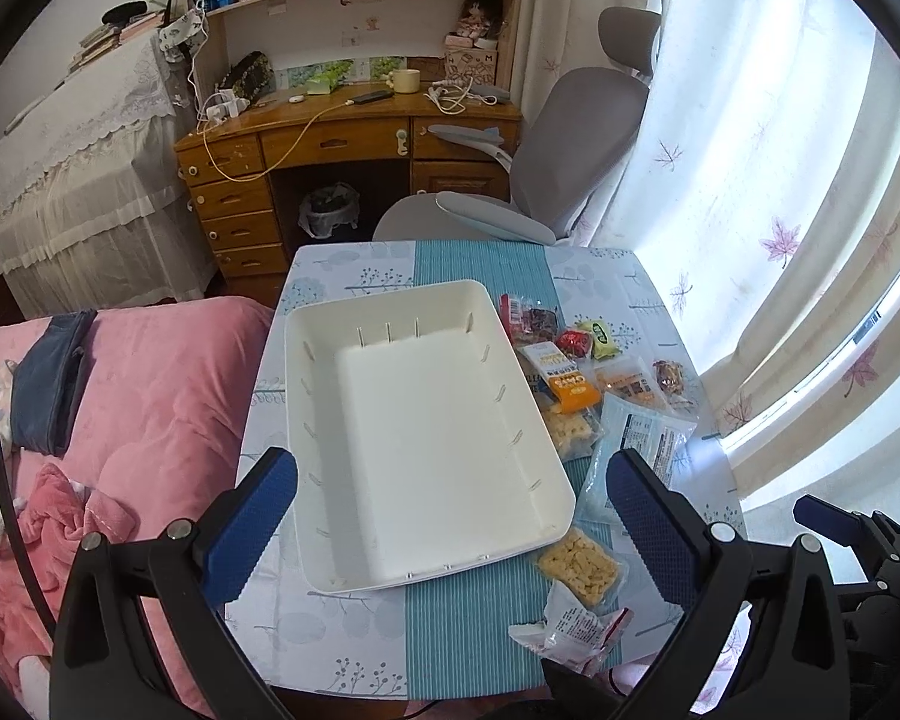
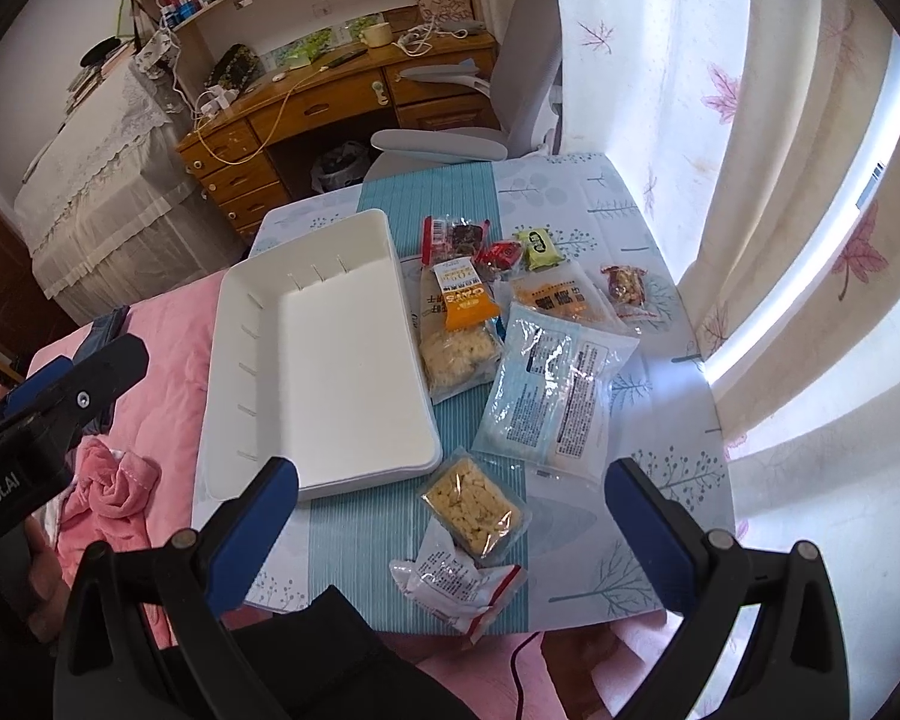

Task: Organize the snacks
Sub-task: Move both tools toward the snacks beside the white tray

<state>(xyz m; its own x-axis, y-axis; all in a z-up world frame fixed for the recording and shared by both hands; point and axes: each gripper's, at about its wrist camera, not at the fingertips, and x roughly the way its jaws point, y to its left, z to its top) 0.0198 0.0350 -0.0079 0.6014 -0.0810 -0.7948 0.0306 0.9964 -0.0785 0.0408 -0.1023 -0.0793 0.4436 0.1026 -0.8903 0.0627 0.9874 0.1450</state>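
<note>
An empty white tray (image 1: pixel 330 396) (image 2: pixel 234 372) lies on the small table's left half. Several snack packets lie to its right: an orange cracker pack (image 2: pixel 465 306), a large pale-blue bag (image 2: pixel 546 396), a clear pack of yellow puffs (image 2: pixel 474 507) (image 1: pixel 576 567), a white-and-red packet (image 2: pixel 456 591) at the near edge, and small red (image 2: pixel 501 255) and green (image 2: pixel 540 249) candies farther back. My left gripper (image 1: pixel 450 531) hovers open over the tray's near end. My right gripper (image 2: pixel 450 531) hangs open above the yellow puffs, holding nothing.
The table (image 2: pixel 648 588) wears a blue-and-white cloth. A pink quilt (image 1: pixel 150 408) borders it on the left, curtains (image 1: pixel 780 180) on the right. A grey chair (image 1: pixel 570 144) and a wooden desk (image 1: pixel 342 138) stand behind.
</note>
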